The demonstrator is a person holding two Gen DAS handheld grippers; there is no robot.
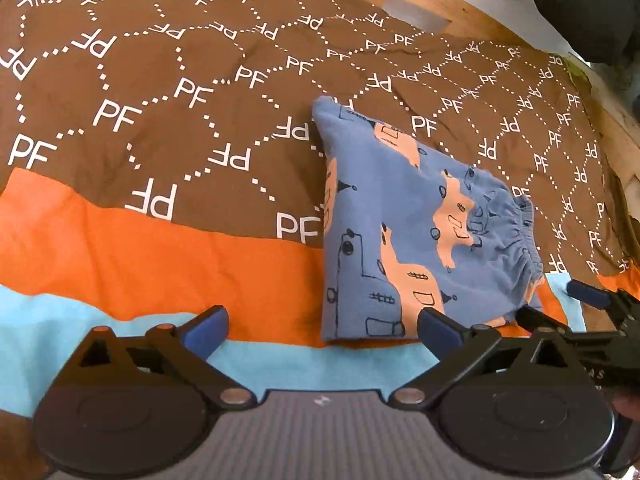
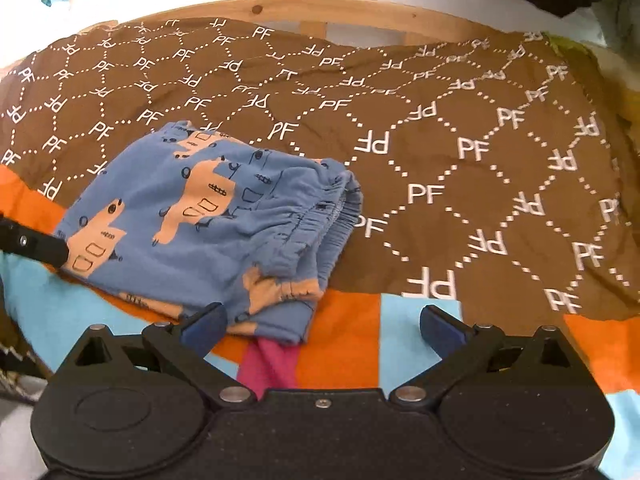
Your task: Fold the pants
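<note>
Under me is the bed, covered by a brown quilt (image 1: 168, 80) printed with white "PF" letters inside dotted hexagons; its near edge carries orange, light blue and one pink patch. A wooden bed frame (image 2: 320, 10) runs along the far side, against a white wall.

The pants (image 1: 400, 216) lie on the quilt, folded into a compact bundle: blue cloth with peach animal shapes and dark line drawings. They straddle the line where brown meets the orange band. Their gathered elastic waistband (image 2: 320, 216) faces right, and in the right wrist view I see the layers stacked there, with the lower hem reaching onto the orange and pink patches.

My left tongs (image 1: 322, 326) are spread wide and grip nothing, their right finger just at the bundle's near edge. My right tongs (image 2: 322, 326) are equally wide and empty, their left finger over the bundle's near corner; I cannot tell if either finger touches the cloth.
</note>
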